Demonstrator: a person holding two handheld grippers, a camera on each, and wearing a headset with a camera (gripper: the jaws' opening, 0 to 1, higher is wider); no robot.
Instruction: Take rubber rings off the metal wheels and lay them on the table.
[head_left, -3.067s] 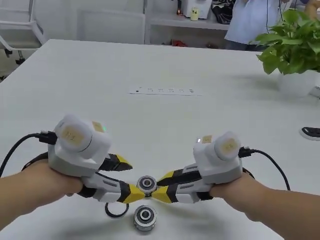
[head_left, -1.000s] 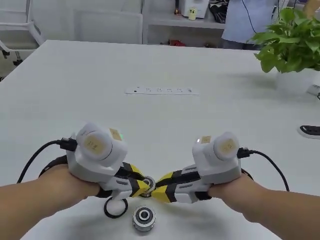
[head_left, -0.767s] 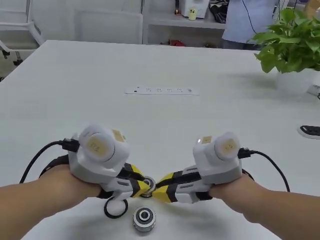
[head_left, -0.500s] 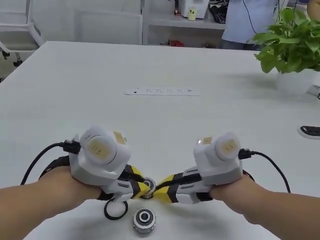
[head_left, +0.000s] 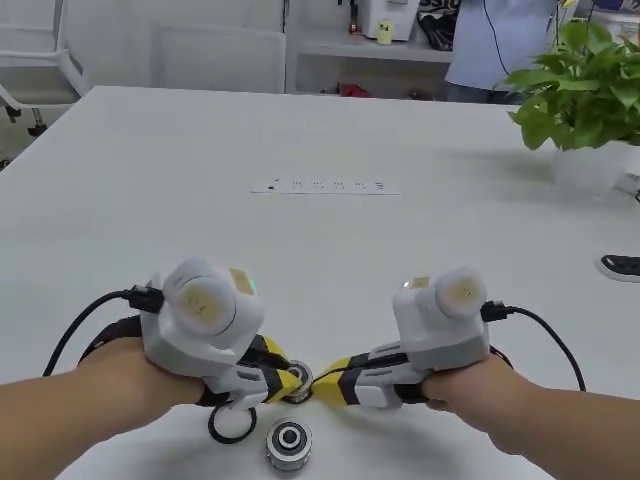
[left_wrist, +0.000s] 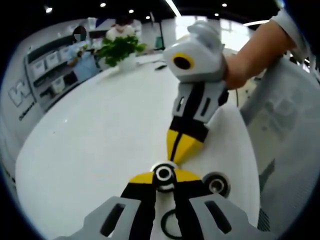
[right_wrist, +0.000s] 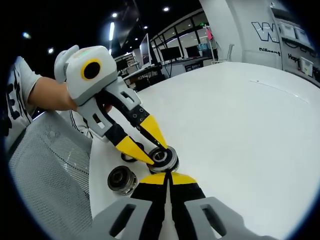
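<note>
One ring (head_left: 232, 425) off and lying flat on the table (head_left: 330, 260) at the near edge, just left of a second wheel (head_left: 288, 441). Resting hub-up, that second wheel, and bright at the rim, so probably bare. At least one ring left to take, then: a dark band, seen in the right gripper view, around the wheel (head_left: 297, 378) held just beyond those two, at or barely over the table. Short and round, so no real long side; axle roughly upright, hub face tipped up toward the person. Pinched across the rim by the left claw (head_left: 278, 378), one tip on each side. Met from the right by the right claw (head_left: 324, 384), pressed together into a wedge with its tips at the rim; nipping the rubber or only touching it, cannot tell.
</note>
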